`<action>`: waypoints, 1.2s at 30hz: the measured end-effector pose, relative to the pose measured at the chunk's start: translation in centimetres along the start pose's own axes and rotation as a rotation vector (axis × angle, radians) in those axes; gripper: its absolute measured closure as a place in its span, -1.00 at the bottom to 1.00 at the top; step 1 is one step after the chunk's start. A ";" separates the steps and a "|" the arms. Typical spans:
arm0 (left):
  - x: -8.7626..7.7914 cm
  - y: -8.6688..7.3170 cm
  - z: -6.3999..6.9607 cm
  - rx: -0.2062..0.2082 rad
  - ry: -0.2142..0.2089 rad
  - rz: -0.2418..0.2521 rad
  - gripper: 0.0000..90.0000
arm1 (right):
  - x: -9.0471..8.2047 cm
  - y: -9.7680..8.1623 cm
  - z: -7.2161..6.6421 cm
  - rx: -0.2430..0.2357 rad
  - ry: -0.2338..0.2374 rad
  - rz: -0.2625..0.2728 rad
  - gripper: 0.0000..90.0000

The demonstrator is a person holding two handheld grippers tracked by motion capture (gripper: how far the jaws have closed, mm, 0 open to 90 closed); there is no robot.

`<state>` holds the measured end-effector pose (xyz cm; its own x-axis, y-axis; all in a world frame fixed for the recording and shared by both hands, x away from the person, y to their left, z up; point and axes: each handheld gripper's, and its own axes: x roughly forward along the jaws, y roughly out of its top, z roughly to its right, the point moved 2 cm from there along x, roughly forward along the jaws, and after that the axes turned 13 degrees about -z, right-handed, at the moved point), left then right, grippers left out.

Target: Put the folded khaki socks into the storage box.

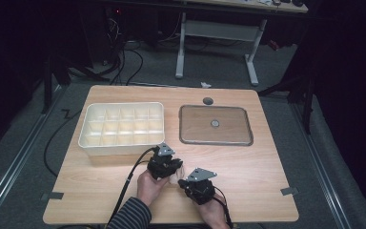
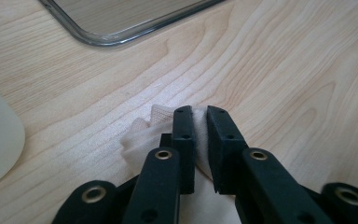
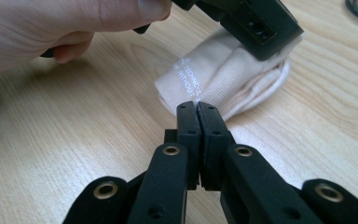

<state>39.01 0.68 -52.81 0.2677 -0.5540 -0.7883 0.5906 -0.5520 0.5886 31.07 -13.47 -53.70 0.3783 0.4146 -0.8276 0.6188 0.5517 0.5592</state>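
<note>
Both hand-held grippers — left [image 2: 199, 112] and right [image 3: 197, 106] — pinch the folded cream sock [image 3: 233, 77] (soft, light, limp) at centre frame; grip its thick folds.

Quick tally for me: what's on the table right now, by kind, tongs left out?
Cream folded cloth, pinched by both tongs: 1
White compartment tray: 1
Flat metal-rimmed tray: 1
Small round piece on that flat tray: 1
Dark round disc on the table's far edge: 1
Total: 5

One cream sock [image 3: 223, 77], one compartment box [image 1: 122, 128], one metal tray [image 1: 215, 125], two grippers: left [image 1: 164, 163], right [image 1: 198, 183].
</note>
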 end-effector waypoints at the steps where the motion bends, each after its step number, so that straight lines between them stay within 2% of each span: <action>1: 0.1 0.1 0.1 0.014 0.012 -0.003 0.82 | 0.1 -0.1 0.1 -0.001 -0.002 -0.006 0.98; 5: 0.1 0.2 0.3 0.031 0.025 -0.017 0.78 | 0.2 -0.2 0.3 0.012 0.010 -0.004 0.98; 10: -0.3 0.1 0.6 0.034 -0.003 -0.008 0.46 | 0.2 -0.2 0.6 0.034 0.034 0.013 0.97; 14: -1.7 -0.1 0.7 0.037 0.030 0.011 0.28 | 0.2 -0.2 0.7 0.040 0.040 0.020 0.97; 17: -2.7 -0.6 0.7 0.024 0.053 0.028 0.25 | 0.2 -0.1 0.7 0.039 0.041 0.023 0.97; 20: -3.1 -1.4 0.3 -0.027 0.076 0.026 0.16 | 0.2 -0.1 0.8 0.043 0.040 0.026 0.96; 22: -3.2 -2.2 0.1 -0.072 0.076 0.030 0.09 | 0.1 -0.1 0.6 0.028 0.026 0.028 0.93; 25: -3.1 -3.3 0.2 -0.110 0.080 0.033 0.04 | 0.0 -0.2 0.3 0.001 -0.001 0.026 0.81; 29: -3.0 -3.9 0.2 -0.115 0.088 0.022 -0.01 | -0.2 -0.1 0.3 0.004 -0.008 0.033 0.71; 31: -3.0 -3.9 0.4 -0.131 0.083 0.035 -0.02 | -0.9 0.3 0.4 0.005 -0.021 0.057 0.65; 33: -3.0 -3.9 0.6 -0.118 0.092 0.032 -0.02 | -1.8 0.9 0.5 0.010 -0.051 0.082 0.67; 36: -2.7 -3.9 0.8 -0.103 0.108 0.021 -0.02 | -2.3 2.0 0.9 0.012 -0.071 0.103 0.72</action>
<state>35.42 3.86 -52.80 0.3579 -0.4909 -0.7943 0.6578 -0.4712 0.5876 32.04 -13.97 -50.78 0.4878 0.4166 -0.7672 0.5823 0.4995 0.6414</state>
